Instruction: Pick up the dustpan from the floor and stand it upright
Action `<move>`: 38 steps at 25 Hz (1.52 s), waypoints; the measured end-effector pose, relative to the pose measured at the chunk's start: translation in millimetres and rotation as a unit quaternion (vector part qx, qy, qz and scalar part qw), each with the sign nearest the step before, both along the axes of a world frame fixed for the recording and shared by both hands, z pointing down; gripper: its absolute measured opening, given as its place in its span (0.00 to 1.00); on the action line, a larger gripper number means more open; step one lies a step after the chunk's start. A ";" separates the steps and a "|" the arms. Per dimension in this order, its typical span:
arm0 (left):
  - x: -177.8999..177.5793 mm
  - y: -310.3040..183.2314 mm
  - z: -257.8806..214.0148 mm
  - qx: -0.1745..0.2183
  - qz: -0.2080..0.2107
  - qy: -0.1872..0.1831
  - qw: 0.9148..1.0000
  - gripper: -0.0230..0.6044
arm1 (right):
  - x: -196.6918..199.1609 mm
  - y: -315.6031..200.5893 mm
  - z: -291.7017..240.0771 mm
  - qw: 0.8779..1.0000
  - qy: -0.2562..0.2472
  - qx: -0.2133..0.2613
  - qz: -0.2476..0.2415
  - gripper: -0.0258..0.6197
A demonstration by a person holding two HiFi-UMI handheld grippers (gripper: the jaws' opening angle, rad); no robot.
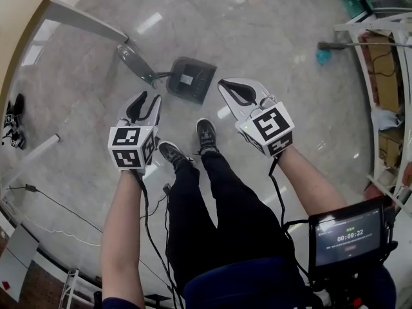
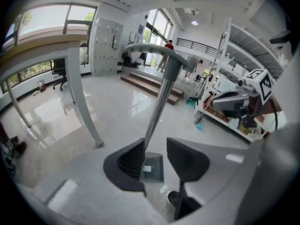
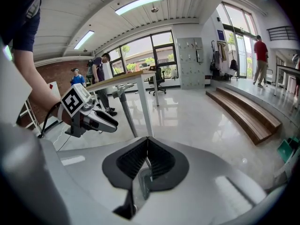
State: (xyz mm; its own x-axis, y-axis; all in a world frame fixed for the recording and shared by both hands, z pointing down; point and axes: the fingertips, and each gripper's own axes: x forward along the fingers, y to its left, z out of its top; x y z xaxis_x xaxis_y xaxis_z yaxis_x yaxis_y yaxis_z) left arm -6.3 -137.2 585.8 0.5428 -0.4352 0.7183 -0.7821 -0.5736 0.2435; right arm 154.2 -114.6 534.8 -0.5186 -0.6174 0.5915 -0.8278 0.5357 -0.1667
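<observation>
Okay, dustpan [image 1: 192, 79] sits on the floor ahead of the shoes, handle [image 2: 161, 97] rising upright. Left gripper [image 1: 145, 99] is partly open, gripping nothing, with the handle just beyond its jaws; right gripper [image 1: 228, 87] is closed, empty. Best pull left straight back, clear of the handle.

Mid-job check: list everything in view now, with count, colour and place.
dustpan: one, dark grey, upright on the floor ahead of the shoes
table: one, tan top, grey leg, upper left
shelving rack: one, white, right edge
long-handled tool: one, teal head, by the rack
timer screen: one, black, lower right
shoes: two, black, below the dustpan
legs: two, dark trousers, bottom centre
left tongs: one, white with black pads, open, empty, near the dustpan handle
right tongs: one, same colours, shut, empty
</observation>
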 end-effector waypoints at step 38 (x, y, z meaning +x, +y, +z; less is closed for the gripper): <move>-18.9 194.8 -221.0 -0.014 -0.093 0.086 0.992 0.16 | -26.8 86.1 -164.1 0.995 -0.074 -0.061 0.032 0.06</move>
State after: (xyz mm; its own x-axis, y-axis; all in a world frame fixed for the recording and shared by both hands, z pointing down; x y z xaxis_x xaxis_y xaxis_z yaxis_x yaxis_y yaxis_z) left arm -25.2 57.7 364.8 0.5705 -0.5216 0.6344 -0.8194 -0.4141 0.3964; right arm 127.4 -28.5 370.7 -0.5683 -0.5802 0.5835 -0.8206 0.4518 -0.3499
